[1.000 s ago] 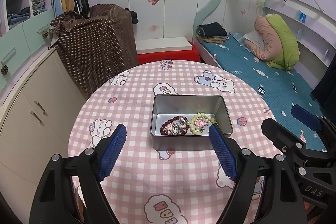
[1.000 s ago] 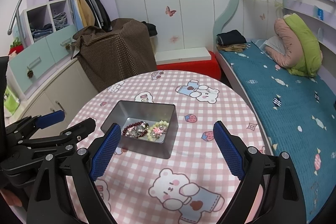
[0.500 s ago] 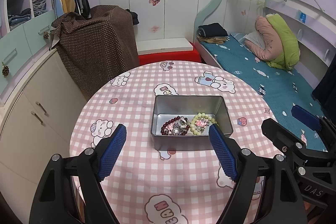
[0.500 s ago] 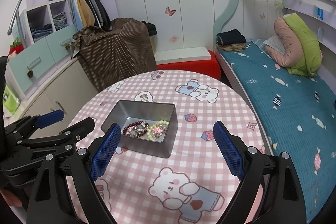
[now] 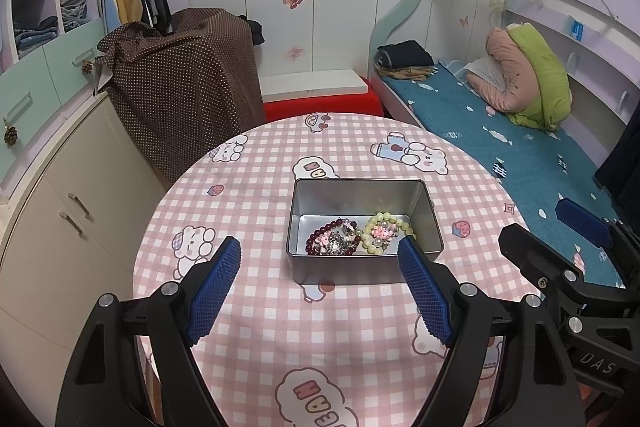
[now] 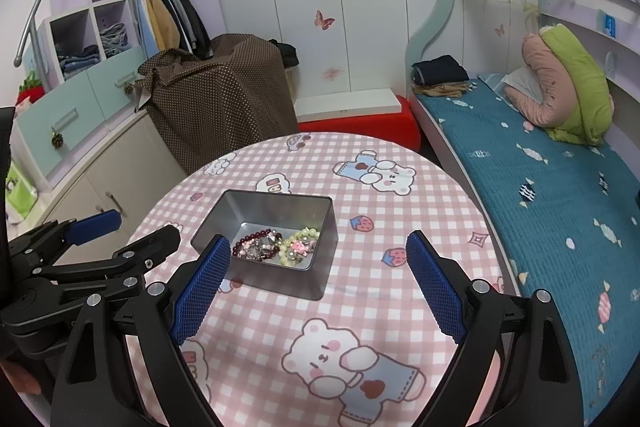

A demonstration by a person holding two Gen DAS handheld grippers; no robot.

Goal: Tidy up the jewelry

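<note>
Already both bracelets (image 5: 352, 239) lie in the tin (image 5: 364, 223) — my left gripper (image 5: 320, 263) and right gripper (image 6: 320, 255) hang wide, empty; next, I judge, withdrawing.

One round table (image 5: 248, 307) with a pink checked cloth fills the lower middle of the frame. One open metal tin (image 5: 362, 193) stands at its centre. Inside lie two bead bracelets: one dark red (image 5: 320, 231) and one pale yellow-green (image 5: 394, 219), with a small tangle of charms between them that cannot be counted. Two grippers show, each with two blue-padded fingers: the left gripper (image 5: 320, 285) and the right gripper (image 6: 318, 275).
</note>
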